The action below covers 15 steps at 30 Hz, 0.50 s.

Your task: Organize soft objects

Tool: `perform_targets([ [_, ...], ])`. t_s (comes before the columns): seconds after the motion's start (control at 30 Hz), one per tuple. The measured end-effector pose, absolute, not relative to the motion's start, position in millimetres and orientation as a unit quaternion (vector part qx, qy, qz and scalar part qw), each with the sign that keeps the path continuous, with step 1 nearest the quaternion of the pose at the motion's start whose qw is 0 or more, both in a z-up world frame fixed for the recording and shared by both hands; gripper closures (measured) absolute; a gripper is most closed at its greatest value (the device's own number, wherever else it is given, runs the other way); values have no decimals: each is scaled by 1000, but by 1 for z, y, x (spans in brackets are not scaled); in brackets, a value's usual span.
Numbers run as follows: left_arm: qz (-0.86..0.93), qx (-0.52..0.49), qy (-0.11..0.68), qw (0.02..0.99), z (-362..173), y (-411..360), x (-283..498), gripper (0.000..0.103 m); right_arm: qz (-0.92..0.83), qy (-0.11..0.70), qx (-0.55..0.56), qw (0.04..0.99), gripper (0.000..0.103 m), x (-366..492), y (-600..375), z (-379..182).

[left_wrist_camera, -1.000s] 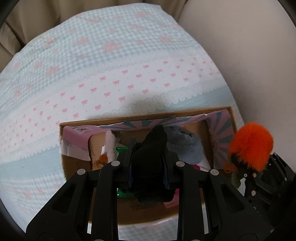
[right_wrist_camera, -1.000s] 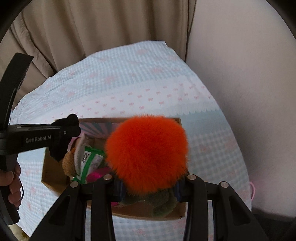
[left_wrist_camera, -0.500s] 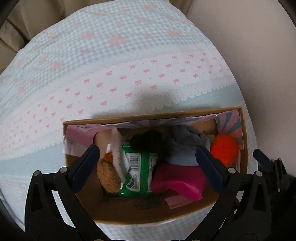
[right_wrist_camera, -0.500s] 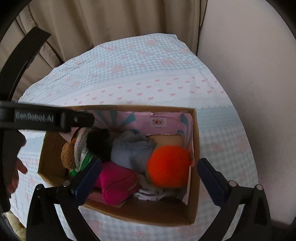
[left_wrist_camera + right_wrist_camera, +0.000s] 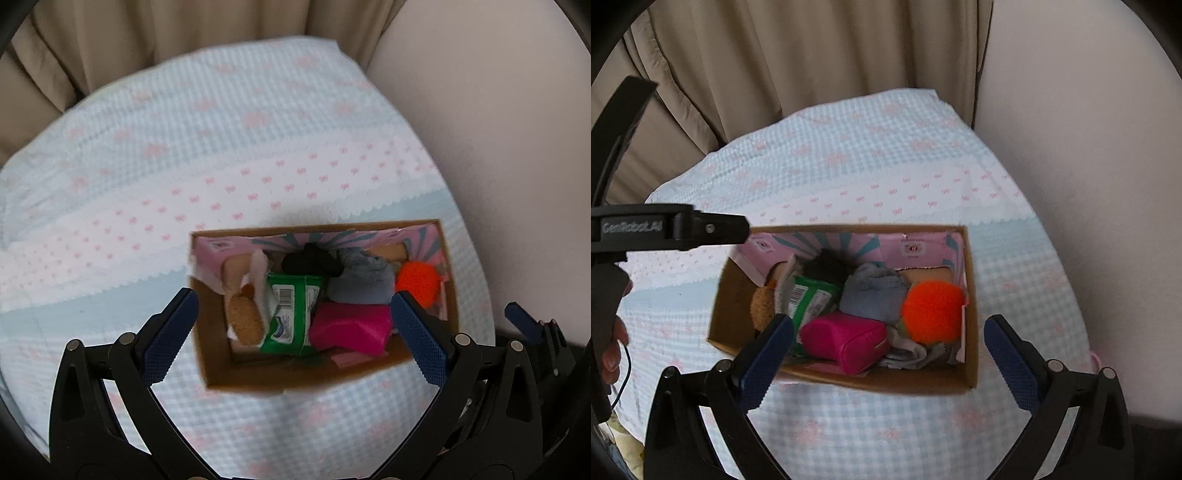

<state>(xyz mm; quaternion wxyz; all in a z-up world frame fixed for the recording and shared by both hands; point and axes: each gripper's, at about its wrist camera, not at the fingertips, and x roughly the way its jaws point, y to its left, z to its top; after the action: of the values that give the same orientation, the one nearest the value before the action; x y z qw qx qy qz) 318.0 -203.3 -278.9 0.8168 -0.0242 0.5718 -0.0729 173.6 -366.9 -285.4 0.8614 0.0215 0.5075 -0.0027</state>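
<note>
The cardboard box point(image 5: 971, 332) sits on the bed's gingham cover point(image 5: 871, 155), and the soft things lie packed inside it. At its right end is the orange pompom point(image 5: 932, 310), touching the grey-blue folded cloth point(image 5: 873, 295) beside it. In front of that cloth lies the magenta pouch point(image 5: 846, 341), and to its left the green packet point(image 5: 809, 297) stands on edge with its barcode up. Behind the packet is a black fluffy thing point(image 5: 827, 264), and at the left end a brown plush piece point(image 5: 762, 302) leans against a white strip.

The right wrist view looks into the box at a slant, so it shows what the other does not: a crumpled pale grey cloth point(image 5: 908, 350) under the pompom, the pouch's zipper edge, and the pink printed lining along the far wall. It also catches the left gripper's body from the side, with fingers of the person's hand point(image 5: 613, 354) on its handle.

The left wrist view looks more steeply down; there the pompom point(image 5: 419, 280) is half hidden behind a blue pad, and the box point(image 5: 207, 350) sits further right in frame.

The left gripper point(image 5: 295, 332) has its jaws spread wide with nothing in them, poised above the box. The right gripper point(image 5: 890, 350) is likewise wide apart and empty. Beige curtains point(image 5: 812, 55) and a pale wall point(image 5: 1089, 147) stand behind the bed.
</note>
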Motion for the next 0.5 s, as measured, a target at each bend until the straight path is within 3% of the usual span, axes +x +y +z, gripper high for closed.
perform_targets([
  [0.5, -79, -27, 410, 908, -78, -132, 170, 0, -21, 390, 21, 920, 1, 86, -294, -95],
])
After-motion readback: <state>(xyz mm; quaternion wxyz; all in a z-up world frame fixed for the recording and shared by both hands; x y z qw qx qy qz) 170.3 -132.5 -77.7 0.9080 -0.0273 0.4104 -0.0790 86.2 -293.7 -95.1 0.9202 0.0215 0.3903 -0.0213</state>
